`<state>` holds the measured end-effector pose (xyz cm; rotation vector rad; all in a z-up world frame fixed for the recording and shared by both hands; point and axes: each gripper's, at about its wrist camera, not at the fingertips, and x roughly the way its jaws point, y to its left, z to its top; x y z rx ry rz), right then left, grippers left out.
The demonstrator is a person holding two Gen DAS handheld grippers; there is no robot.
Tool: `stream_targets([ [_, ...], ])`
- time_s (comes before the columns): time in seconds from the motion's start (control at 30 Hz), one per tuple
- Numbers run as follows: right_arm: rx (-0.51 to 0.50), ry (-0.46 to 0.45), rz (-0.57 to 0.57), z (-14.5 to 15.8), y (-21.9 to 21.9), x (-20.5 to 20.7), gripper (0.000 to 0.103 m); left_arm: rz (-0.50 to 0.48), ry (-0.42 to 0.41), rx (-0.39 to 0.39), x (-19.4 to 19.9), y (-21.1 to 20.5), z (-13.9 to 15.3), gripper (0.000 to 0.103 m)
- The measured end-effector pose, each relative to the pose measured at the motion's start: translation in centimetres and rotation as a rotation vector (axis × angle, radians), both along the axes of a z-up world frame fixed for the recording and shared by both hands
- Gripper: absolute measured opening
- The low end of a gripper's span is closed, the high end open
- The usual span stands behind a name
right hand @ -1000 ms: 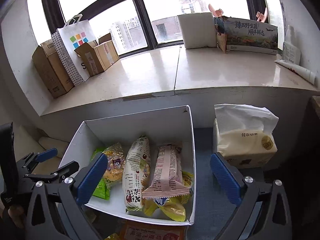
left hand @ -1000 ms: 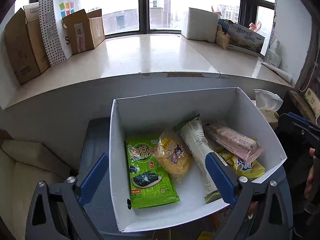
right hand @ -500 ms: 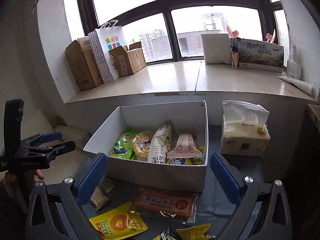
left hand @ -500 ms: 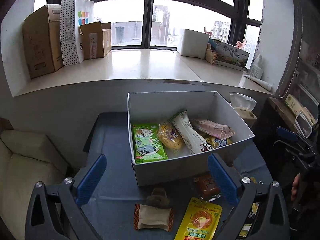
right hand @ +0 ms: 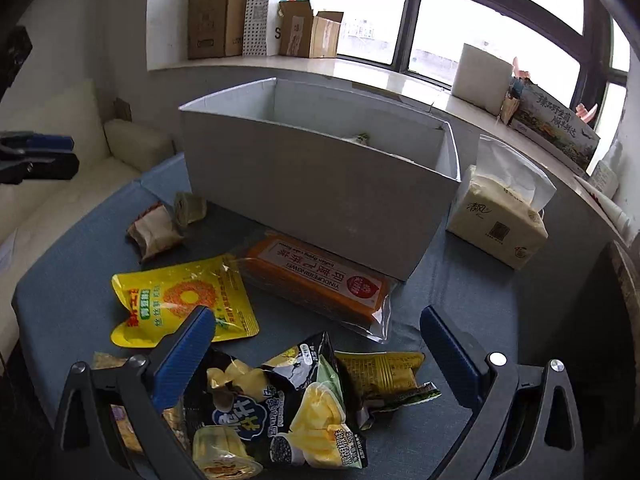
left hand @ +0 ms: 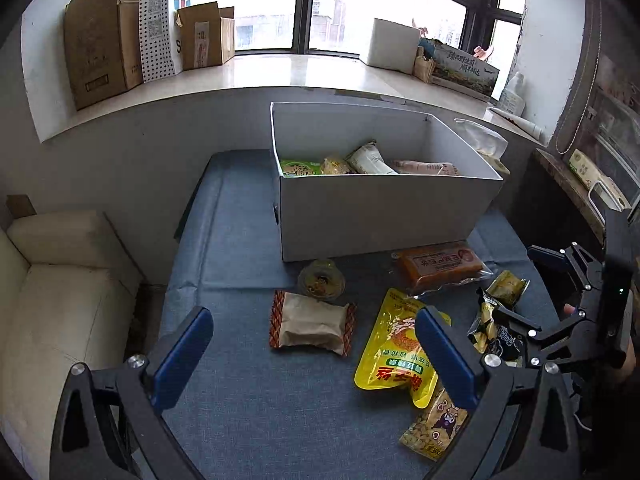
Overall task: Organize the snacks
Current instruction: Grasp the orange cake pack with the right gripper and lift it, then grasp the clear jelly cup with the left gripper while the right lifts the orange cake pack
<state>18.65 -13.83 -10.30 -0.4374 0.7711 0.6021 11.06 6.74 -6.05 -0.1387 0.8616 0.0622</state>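
Observation:
A white box (left hand: 384,216) (right hand: 312,184) stands on the blue cloth with several snack packs inside. Loose snacks lie in front of it: a brown pastry pack (left hand: 312,324) (right hand: 154,232), a small round clear pack (left hand: 321,278), a yellow pouch (left hand: 398,350) (right hand: 182,300), an orange bar pack (left hand: 438,264) (right hand: 320,280), a black chip bag (right hand: 280,408) (left hand: 494,332) and a small yellow pack (right hand: 380,372). My left gripper (left hand: 312,356) is open above the pastry pack. My right gripper (right hand: 316,356) (left hand: 560,300) is open over the chip bag. Nothing is held.
A tissue pack (right hand: 500,216) stands right of the box. The windowsill (left hand: 256,76) behind holds cardboard boxes (left hand: 100,40), a spotted paper bag (left hand: 160,20) and a white box (left hand: 394,46). A cream cushion (left hand: 52,280) lies left of the cloth.
Both grippers have drawn back from above the box and dropped lower. The loose snacks in front of the box have come into view. Both stay open.

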Motion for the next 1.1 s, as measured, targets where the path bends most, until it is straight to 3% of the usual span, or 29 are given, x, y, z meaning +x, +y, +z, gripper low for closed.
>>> stream_targets([
  [0.1, -0.143, -0.043, 0.044, -1.6, 1.6, 0.4, 0.103, 0.001, 0.0, -0.008, -0.1, 0.0, -0.1, 0.103],
  [0.43, -0.387, -0.107, 0.133, -5.7, 6.5, 2.6, 0.103, 0.008, 0.022, -0.054, -0.7, 0.4, -1.3, 0.103],
  [0.67, -0.332, -0.083, 0.107, -5.7, 6.2, 5.2, 0.103, 0.034, 0.043, -0.085, -0.9, 1.2, -2.2, 0.103],
  [0.7, -0.316, -0.059, 0.113, -5.6, 6.0, 5.5, 0.092, 0.038, 0.046, -0.087, -0.9, 1.3, -2.3, 0.103],
  [0.73, -0.293, -0.034, 0.124, -5.5, 5.8, 5.7, 0.072, 0.043, 0.049, -0.089, -0.9, 1.4, -2.5, 0.103],
  [0.8, -0.316, -0.028, 0.133, -5.5, 5.9, 5.9, 0.043, 0.05, 0.055, -0.098, -0.9, 1.7, -2.8, 0.103],
  [0.9, -0.334, -0.037, 0.169, -5.1, 5.9, 5.3, 0.038, 0.058, 0.065, -0.095, -0.9, 1.8, -3.2, 0.103],
  [1.1, -0.186, -0.038, 0.186, -0.3, 3.5, 3.3, 0.017, 0.054, 0.077, -0.084, -0.6, 1.6, -3.7, 0.103],
])
